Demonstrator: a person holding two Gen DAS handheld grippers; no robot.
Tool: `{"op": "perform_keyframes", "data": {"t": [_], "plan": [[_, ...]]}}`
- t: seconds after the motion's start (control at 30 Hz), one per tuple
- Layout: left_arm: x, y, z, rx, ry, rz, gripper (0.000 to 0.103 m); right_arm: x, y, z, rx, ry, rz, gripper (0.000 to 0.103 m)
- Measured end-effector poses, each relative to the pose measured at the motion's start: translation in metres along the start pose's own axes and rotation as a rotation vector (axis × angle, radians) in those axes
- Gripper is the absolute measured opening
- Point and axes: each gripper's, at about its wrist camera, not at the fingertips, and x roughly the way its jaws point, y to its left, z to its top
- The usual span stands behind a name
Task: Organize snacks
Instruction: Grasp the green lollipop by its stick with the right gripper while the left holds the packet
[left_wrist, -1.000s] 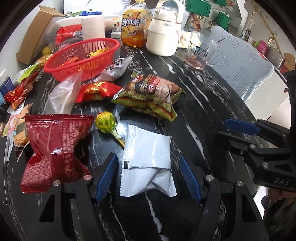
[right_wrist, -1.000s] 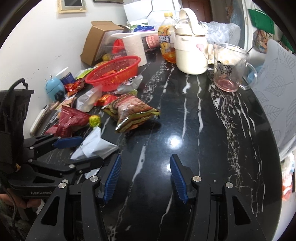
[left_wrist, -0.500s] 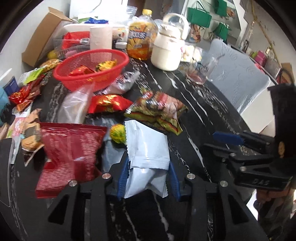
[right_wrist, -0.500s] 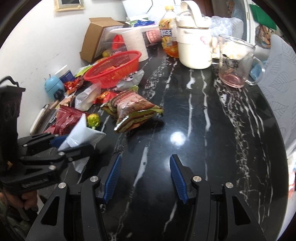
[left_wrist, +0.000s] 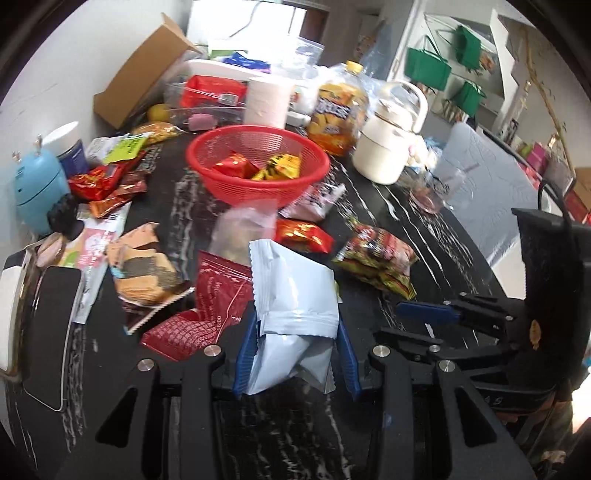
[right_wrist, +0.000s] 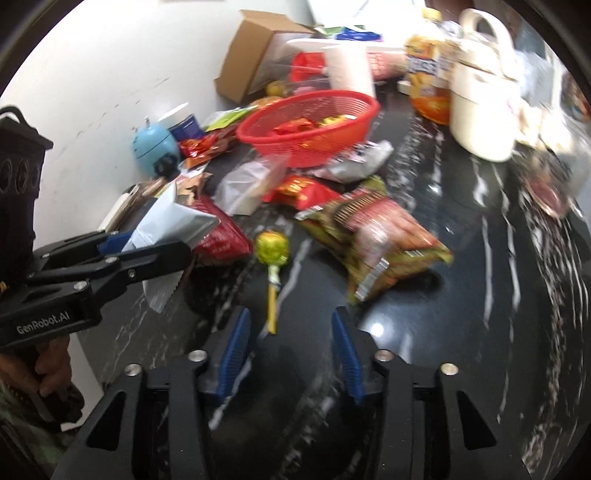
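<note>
My left gripper (left_wrist: 297, 326) is shut on a pale white snack packet (left_wrist: 291, 288) and holds it up off the black marble table (left_wrist: 424, 266). Beyond it, the red mesh basket (left_wrist: 258, 162) has a red and a yellow packet inside. From the right wrist view, the same packet (right_wrist: 170, 221) sticks up from the left gripper (right_wrist: 155, 251). My right gripper (right_wrist: 290, 317) hovers low over the table with its jaws closing. The stick of a green-wrapped lollipop (right_wrist: 272, 248) lies between them, untouched by the pads. A green and red snack bag (right_wrist: 376, 236) lies just to the right.
Loose packets lie around the basket (right_wrist: 308, 127): a red bag (left_wrist: 214, 295) and a small red packet (left_wrist: 303, 234). A cream kettle (left_wrist: 388, 147), an orange drink bottle (left_wrist: 340, 110), a glass mug (left_wrist: 436, 188) and a cardboard box (left_wrist: 144, 70) stand behind. A phone (left_wrist: 48, 325) lies at the left edge.
My left gripper closed on the white packet and lifted it off the table, uncovering the lollipop. My right gripper moved left to the lollipop and its jaws narrowed.
</note>
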Motion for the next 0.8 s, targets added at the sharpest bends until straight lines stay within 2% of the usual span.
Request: {"op": "perform_keyframes", "data": {"t": [0.2, 0.23, 0.3, 0.43, 0.6, 0.73, 0.8], "plan": [[-0.005, 0.020, 0.002, -0.044, -0.027, -0.005, 0.039, 0.019, 0.011, 0.017, -0.039, 0.007, -0.030, 0.041], [-0.005, 0.023, 0.002, -0.052, -0.029, -0.010, 0.039, 0.023, 0.012, 0.020, -0.046, 0.007, -0.037, 0.036], [-0.005, 0.027, 0.002, -0.063, -0.031, -0.014, 0.039, 0.030, 0.014, 0.025, -0.055, 0.013, -0.053, 0.032], [-0.007, 0.035, 0.001, -0.091, -0.042, -0.033, 0.039, 0.040, 0.017, 0.033, -0.069, 0.023, -0.056, 0.032], [-0.006, 0.038, 0.001, -0.101, -0.046, -0.034, 0.039, 0.052, 0.025, 0.038, -0.120, 0.023, -0.113, 0.033], [0.000, 0.043, -0.001, -0.130, -0.020, -0.054, 0.039, 0.061, 0.025, 0.036, -0.127, 0.056, -0.117, 0.032], [-0.002, 0.044, -0.003, -0.133, -0.025, -0.051, 0.039, 0.061, 0.026, 0.034, -0.127, 0.048, -0.127, 0.024]]}}
